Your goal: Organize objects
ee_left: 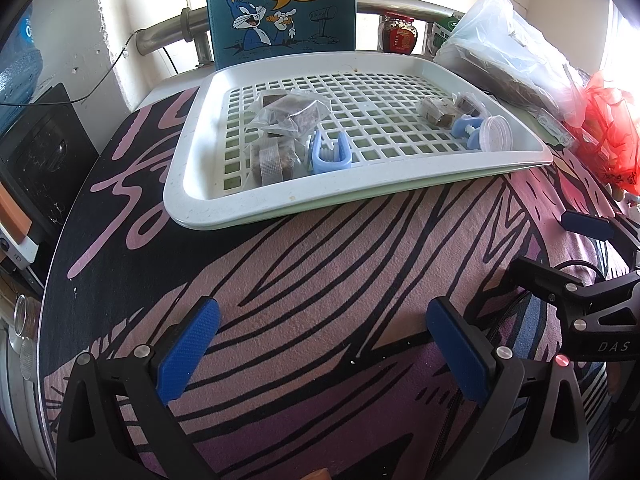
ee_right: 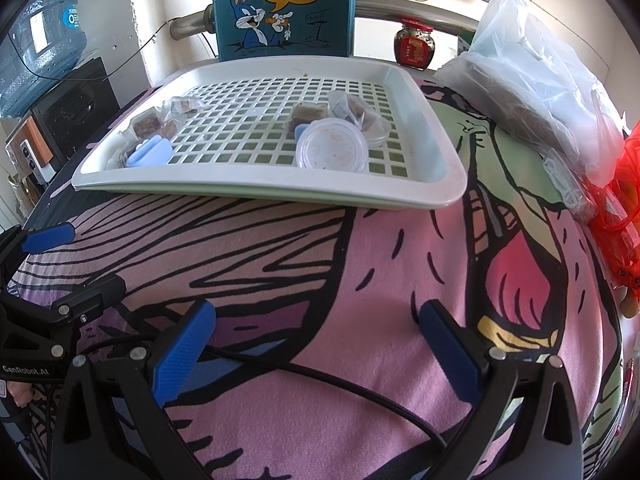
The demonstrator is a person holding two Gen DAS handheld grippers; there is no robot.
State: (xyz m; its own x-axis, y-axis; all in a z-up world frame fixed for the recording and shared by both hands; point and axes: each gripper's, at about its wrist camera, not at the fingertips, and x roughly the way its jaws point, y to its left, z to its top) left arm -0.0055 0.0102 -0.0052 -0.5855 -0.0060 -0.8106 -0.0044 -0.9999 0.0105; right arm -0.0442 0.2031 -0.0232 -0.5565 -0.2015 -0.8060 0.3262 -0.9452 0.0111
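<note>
A white slotted tray (ee_left: pixel 192 168) (ee_right: pixel 448 176) sits on the cartoon-print cloth. On it lie several wrapped brown snack cubes (ee_left: pixel 290 114) (ee_right: pixel 154 126), a light blue clip (ee_left: pixel 331 153) (ee_right: pixel 150 153), another blue clip (ee_left: pixel 464 126) and a small clear lidded cup (ee_left: pixel 496 133) (ee_right: pixel 331 148). My left gripper (ee_left: pixel 324 354) is open and empty, hovering over the cloth in front of the tray. My right gripper (ee_right: pixel 316 354) is open and empty too, also short of the tray; it shows at the right of the left wrist view (ee_left: pixel 560 248).
A blue "What's Up Doc?" box (ee_left: pixel 280 8) (ee_right: pixel 282 8) stands behind the tray. A red-lidded jar (ee_right: pixel 414 48), a clear plastic bag (ee_right: pixel 532 76) and a red bag (ee_left: pixel 612 128) crowd the right side. A black cable (ee_right: pixel 320 376) crosses the cloth. A water bottle (ee_right: pixel 44 40) is at the left.
</note>
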